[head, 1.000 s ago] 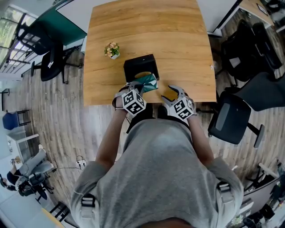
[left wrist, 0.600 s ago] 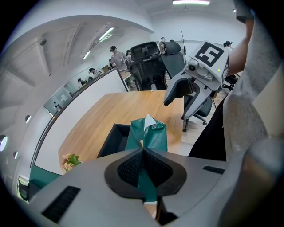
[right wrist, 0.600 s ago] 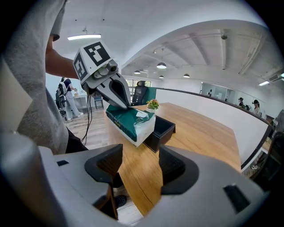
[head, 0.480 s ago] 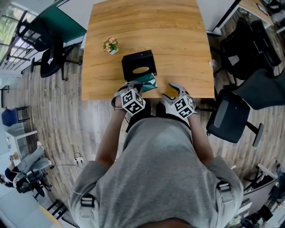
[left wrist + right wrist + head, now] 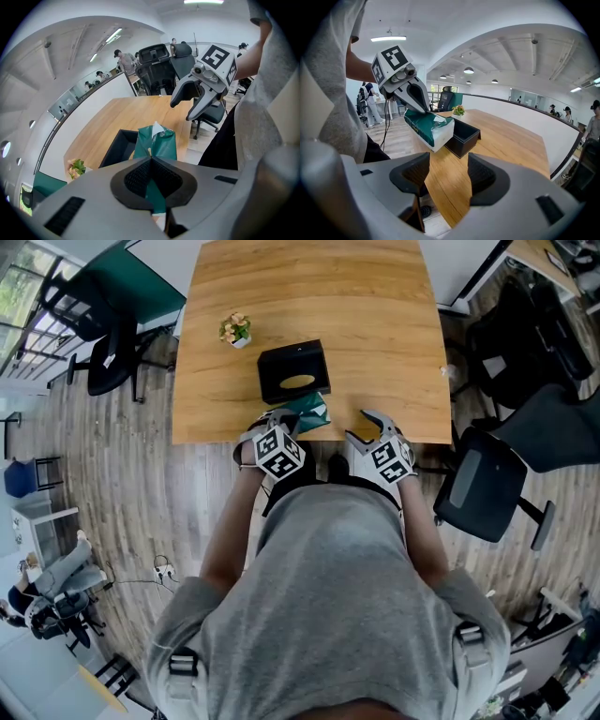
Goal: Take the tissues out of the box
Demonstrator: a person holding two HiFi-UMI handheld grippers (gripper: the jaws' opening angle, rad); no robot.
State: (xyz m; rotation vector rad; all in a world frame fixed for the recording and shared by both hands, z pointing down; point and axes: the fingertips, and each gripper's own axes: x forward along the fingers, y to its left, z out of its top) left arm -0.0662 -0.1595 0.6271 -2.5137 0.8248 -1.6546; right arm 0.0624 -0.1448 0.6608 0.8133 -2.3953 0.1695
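A black open box (image 5: 293,370) (image 5: 463,136) (image 5: 119,147) stands on the wooden table (image 5: 375,324). A green-wrapped tissue pack (image 5: 307,414) (image 5: 429,127) (image 5: 157,143) hangs in the air over the table's near edge, just in front of the box. My left gripper (image 5: 289,420) (image 5: 151,185) is shut on the pack's green wrapper. My right gripper (image 5: 372,423) (image 5: 448,176) stands open to the right of the pack, over the near edge, with nothing between its jaws.
A small potted flower (image 5: 235,330) (image 5: 458,110) sits on the table left of the box. Black office chairs (image 5: 487,488) stand at the right and another (image 5: 94,362) at the left. The floor is wood planks.
The view has drifted a little; the box and flower sit slightly higher in the picture. Both grippers and the held pack stay near the table's front edge.
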